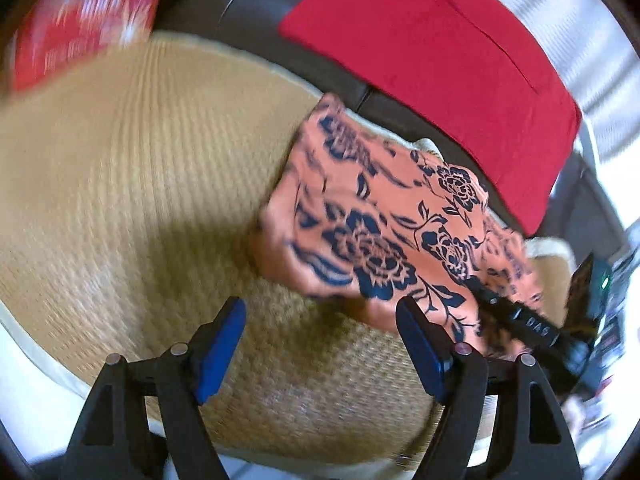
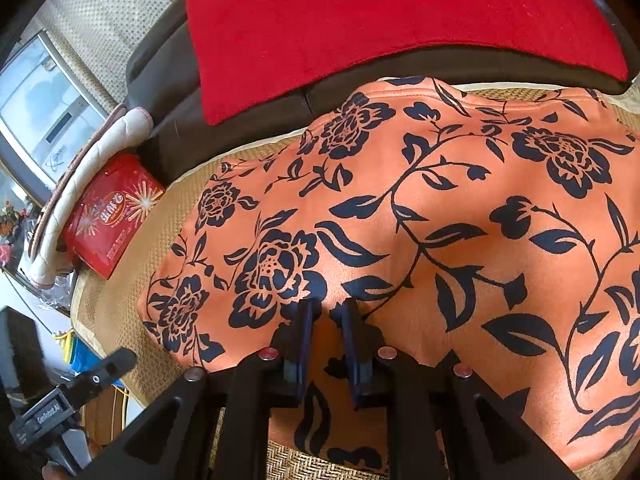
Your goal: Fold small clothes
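An orange garment with a dark blue flower print [image 2: 420,208] lies on a woven straw mat [image 1: 120,184]. In the left wrist view the garment [image 1: 384,224] lies to the right of my left gripper [image 1: 320,320], which is open and empty above the bare mat. My right gripper [image 2: 326,312] is shut on a fold of the garment near its front edge, with cloth pinched between the blue pads. The right gripper also shows in the left wrist view [image 1: 528,320], holding the garment's right edge.
A red cushion [image 2: 380,24] lies on the dark brown sofa [image 2: 168,120] behind the mat. A red box [image 2: 108,216] and a cream padded cloth [image 2: 92,184] lie at the mat's left. The left gripper shows in the right wrist view [image 2: 80,392].
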`<state>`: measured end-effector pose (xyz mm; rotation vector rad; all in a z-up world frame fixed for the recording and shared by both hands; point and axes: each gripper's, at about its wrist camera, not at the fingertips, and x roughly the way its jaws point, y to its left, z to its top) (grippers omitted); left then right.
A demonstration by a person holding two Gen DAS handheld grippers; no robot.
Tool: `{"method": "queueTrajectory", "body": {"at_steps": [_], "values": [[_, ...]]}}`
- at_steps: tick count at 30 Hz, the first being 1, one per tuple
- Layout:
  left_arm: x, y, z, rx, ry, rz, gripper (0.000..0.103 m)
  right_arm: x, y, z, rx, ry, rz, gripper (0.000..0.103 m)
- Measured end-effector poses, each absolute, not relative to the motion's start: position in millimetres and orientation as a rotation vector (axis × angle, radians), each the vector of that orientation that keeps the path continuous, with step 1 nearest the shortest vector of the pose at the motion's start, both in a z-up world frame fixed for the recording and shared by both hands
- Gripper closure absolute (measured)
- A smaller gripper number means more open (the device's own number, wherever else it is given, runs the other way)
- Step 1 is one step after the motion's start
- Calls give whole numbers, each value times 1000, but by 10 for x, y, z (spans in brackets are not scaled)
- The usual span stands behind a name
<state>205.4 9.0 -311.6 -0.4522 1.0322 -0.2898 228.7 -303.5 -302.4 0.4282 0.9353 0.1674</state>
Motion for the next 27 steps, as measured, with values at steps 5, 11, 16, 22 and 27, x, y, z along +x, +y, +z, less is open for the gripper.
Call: {"method": "queueTrajectory", "body": {"at_steps": [5,11,16,22,27], "values": [[2087,165,-3262,-604,1052,-328,26,2282,-3039,-3024,432,936,171,84],[2263,170,-3328,-691,1029,-344,34,2287,-3040,-3021,431,939,172,84],[2443,211,-3556,-865,1081,-363,47,2285,-3037,-3018,428,938,176,84],[2609,112,-3556,-913,1052,-367,65,2281,-3037,-3025,435,938,181,84],[2748,64,-3418,-866,1028,-360,76,2267,-3045,-3044,456,936,191,84]]}}
